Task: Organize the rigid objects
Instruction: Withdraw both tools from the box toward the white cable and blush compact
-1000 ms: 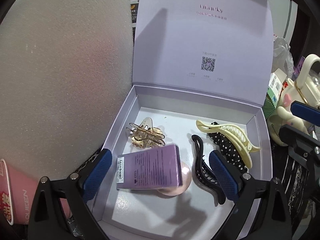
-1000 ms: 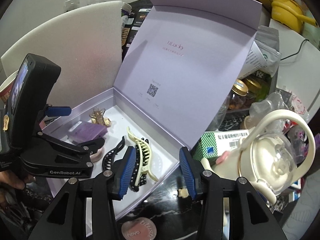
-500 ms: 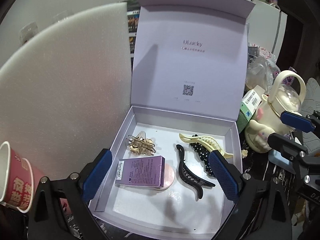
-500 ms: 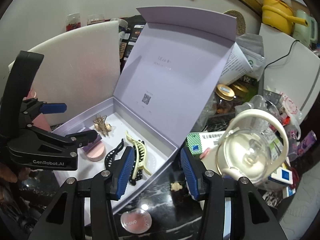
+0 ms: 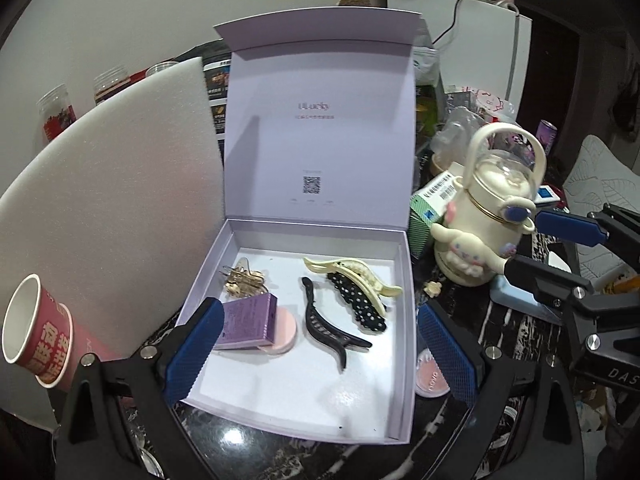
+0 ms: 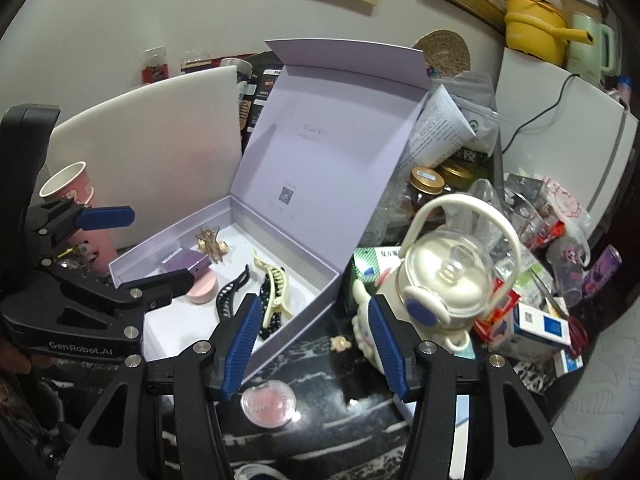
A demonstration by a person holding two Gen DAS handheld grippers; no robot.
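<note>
While both grippers hang above the dark marbled tabletop (image 6: pixel 344 376), the open lilac cardboard gift box (image 5: pixel 406 320) sits between them with its lid propped upright, so the tray is reachable from above. Inside lie a gold metal claw clip (image 5: pixel 242 282), a purple rectangular carton (image 5: pixel 248 322) resting partly on a round pink compact (image 5: pixel 286 334), a black plastic banana clip (image 5: pixel 326 328), and a cream claw clip (image 5: pixel 356 276) over a black polka-dot clip (image 5: pixel 358 304); all flat, likely sorted in already. Left gripper (image 5: pixel 320 356) is spread wide and empty, over the box's near edge. Right gripper (image 6: pixel 316 344) is opening its jaws with nothing between them, aimed at the table just beside the box. A clear round case with pink contents (image 6: pixel 268 404) and a small cream flower charm (image 6: pixel 340 344) remain outside on the tabletop, near the cream cartoon-dog bottle (image 6: pixel 440 292); probably next to go in.
</note>
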